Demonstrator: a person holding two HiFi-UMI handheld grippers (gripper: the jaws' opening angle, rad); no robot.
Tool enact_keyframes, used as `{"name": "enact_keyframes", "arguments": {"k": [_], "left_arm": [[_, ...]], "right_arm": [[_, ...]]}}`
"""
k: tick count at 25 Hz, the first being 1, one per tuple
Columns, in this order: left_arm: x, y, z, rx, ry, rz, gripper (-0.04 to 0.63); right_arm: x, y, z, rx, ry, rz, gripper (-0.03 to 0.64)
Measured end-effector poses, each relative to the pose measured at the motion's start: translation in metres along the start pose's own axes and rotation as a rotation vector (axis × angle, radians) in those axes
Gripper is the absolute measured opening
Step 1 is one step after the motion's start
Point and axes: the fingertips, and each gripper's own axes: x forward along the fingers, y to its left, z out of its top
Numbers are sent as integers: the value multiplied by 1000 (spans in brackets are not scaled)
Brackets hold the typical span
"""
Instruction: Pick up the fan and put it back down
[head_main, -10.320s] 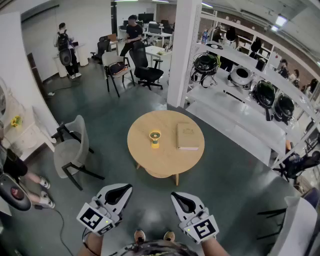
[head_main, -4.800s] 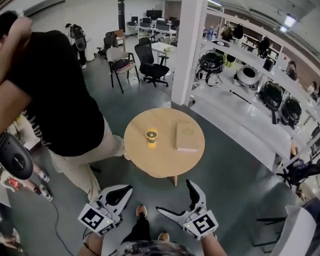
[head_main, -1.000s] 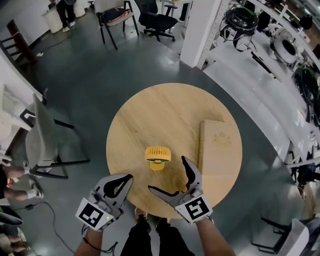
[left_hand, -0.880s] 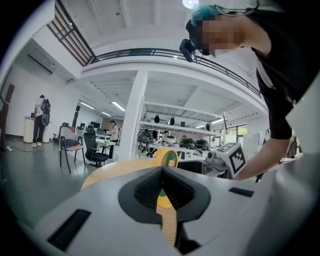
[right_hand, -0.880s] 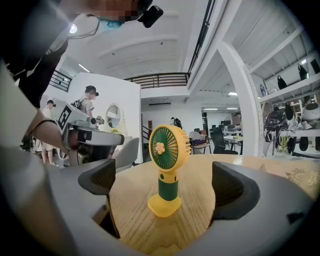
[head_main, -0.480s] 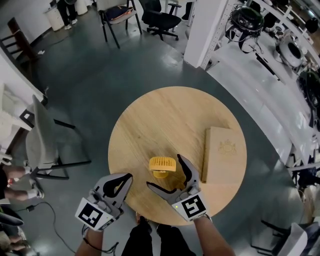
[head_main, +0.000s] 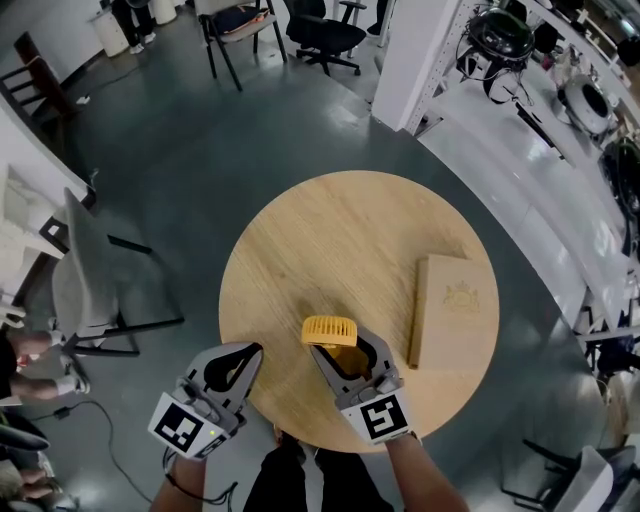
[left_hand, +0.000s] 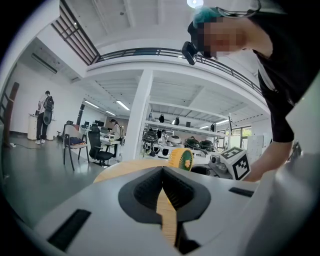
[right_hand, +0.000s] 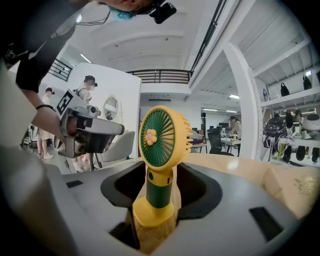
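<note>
Fan (right_hand: 159, 150) stands upright on the round wood table (head_main: 300, 240), toward the near edge by the person: yellow guard w/ green blades up top, short green stem, yellow foot. Small plastic desk fan, so prob very light and stiff. But it's top-heavy on a narrow foot, so easy to tip. Guard ribs look thin, I'd not squeeze there. Stem just above the foot is the place to grab: solid, narrow, fits btwn the pads. Smooth plastic could slip or swivel in the grip if tilted, so best kept vertical on lift and set-down

R gripper (head_main: 341, 352) is on that very spot. Its jaws have just been closing, w/ the fan's stem and foot btwn them. Pads look to press on both sides low down, gap approx as narrow as the foot. Foot looks down on the wood, not yet lifted

L gripper (head_main: 230, 365) hangs at the table's near-left edge, jaws together, nothing in them, apart from the fan. Flat tan box (head_main: 452, 310) lies on the table right of the fan, near but not touching. Grey chair (head_main: 85, 280) stands on the floor off to the left
</note>
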Motion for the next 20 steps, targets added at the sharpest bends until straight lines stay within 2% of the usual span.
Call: {"name": "enact_keyframes", "arguments": {"k": [8,20], "left_arm": [[0,1,-1,-1,4,-1,17],[-3,-3,5,10,-3,-3,17]], "right_arm": [[1,0,1,-5,-8,-10,153],[-5,1,6,36,-41,-14,152]]}}
